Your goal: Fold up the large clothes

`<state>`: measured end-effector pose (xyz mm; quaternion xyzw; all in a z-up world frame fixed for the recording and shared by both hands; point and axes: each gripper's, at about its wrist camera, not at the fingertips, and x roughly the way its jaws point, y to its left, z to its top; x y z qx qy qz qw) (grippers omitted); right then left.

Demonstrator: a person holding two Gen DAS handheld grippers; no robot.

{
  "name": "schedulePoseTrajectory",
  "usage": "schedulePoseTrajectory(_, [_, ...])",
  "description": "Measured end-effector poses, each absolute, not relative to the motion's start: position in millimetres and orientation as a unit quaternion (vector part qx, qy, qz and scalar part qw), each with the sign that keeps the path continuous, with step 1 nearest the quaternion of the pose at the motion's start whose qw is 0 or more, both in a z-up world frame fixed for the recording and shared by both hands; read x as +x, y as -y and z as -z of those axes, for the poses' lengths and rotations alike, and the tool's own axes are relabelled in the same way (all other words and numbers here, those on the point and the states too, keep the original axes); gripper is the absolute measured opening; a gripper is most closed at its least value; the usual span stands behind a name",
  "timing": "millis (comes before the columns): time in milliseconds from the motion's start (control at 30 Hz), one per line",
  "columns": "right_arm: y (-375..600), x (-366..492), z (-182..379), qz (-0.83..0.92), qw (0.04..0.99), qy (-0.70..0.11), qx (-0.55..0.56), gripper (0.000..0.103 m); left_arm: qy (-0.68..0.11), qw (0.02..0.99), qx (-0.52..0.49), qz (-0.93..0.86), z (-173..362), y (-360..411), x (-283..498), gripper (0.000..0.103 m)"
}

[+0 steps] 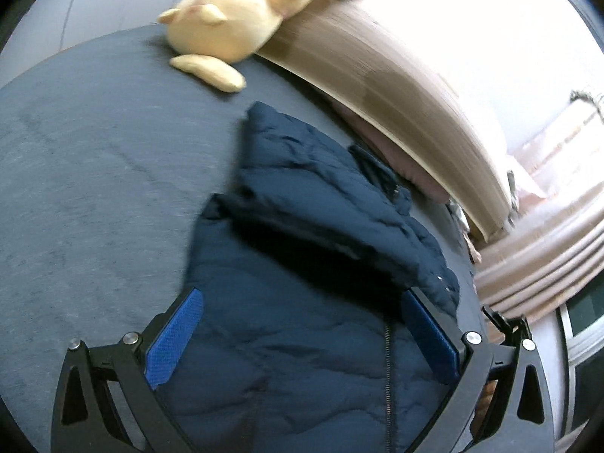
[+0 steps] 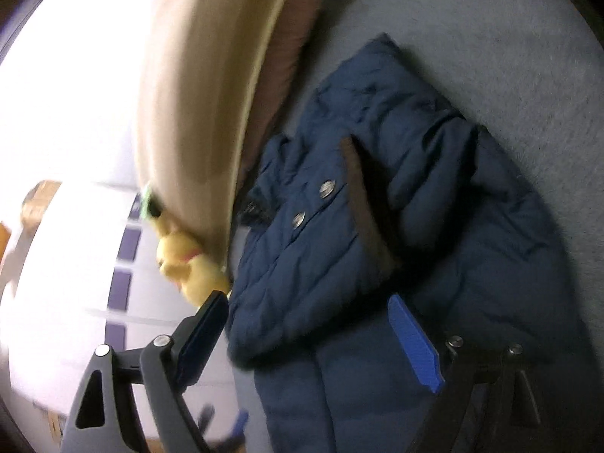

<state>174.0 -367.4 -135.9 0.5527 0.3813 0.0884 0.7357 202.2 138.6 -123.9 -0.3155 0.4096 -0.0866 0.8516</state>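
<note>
A navy quilted jacket (image 1: 321, 207) lies on the grey-blue bed (image 1: 94, 151), with one part folded over its zipped front. My left gripper (image 1: 302, 296) hangs just above the jacket's lower part, its jaws wide open and the blue pads (image 1: 177, 339) clear of the cloth. In the right wrist view the same jacket (image 2: 472, 226) shows two snap buttons and a brown-lined edge. My right gripper (image 2: 305, 298) stands open over its near end, and nothing is pinched between the pads (image 2: 413, 339).
A yellow plush toy (image 1: 230, 19) lies at the far end of the bed against a beige padded headboard (image 1: 377, 87); it also shows as the toy (image 2: 188, 264) at the left. A brownish cushion (image 2: 294, 56) is tucked beside the headboard. Bare bed surface (image 2: 490, 37) lies beyond the jacket.
</note>
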Motion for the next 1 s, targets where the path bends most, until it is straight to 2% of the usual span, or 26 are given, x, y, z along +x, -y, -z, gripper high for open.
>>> schedulePoseTrajectory(167, [359.9,196.9,145.3,-0.054,0.73,-0.408,0.546,0.065,-0.408,0.846,-0.332,0.091,136.8,-149.5,196.8,0.103])
schedulePoseTrajectory(200, [360.2,200.3,146.1,-0.045,0.73,-0.415,0.541,0.05,-0.417,0.837,-0.342,0.094,142.1,-150.9,198.8,0.103])
schedulePoseTrajectory(233, [359.1,203.9,145.1,-0.035,0.736,-0.422,0.528,0.026,-0.421,0.834,-0.345,0.093,144.4,-151.9,199.4,0.103])
schedulePoseTrajectory(333, [348.8,208.2,109.7,-0.027,0.791,-0.418,0.445,0.015,-0.416,0.831,-0.358,0.094,143.6,-155.2,199.6,0.103])
schedulePoseTrajectory(500, [323.8,203.4,9.4,-0.024,0.899,-0.338,0.279,0.012,-0.39,0.826,-0.391,0.108,129.7,-161.3,211.4,0.103])
schedulePoseTrajectory(600, [316.4,204.8,-12.4,-0.016,0.929,-0.303,0.212,0.012,-0.378,0.844,-0.365,0.107,115.5,-152.5,226.5,0.103])
schedulePoseTrajectory(667, [318.2,213.9,14.1,0.004,0.93,-0.32,0.179,0.012,-0.376,0.852,-0.35,0.102,111.6,-146.2,236.4,0.103])
schedulePoseTrajectory(767, [333.2,226.5,87.1,0.016,0.889,-0.403,0.216,0.012,-0.388,0.86,-0.32,0.093,109.6,-132.4,254.4,0.103])
schedulePoseTrajectory(833, [340.8,228.8,120.7,0.01,0.87,-0.428,0.243,0.013,-0.397,0.867,-0.286,0.09,108.4,-120.5,266.6,0.102])
schedulePoseTrajectory(1000, [355.5,224.9,133.0,-0.005,0.859,-0.428,0.28,0.013,-0.391,0.898,-0.193,0.062,103.3,-91.6,285.6,0.098])
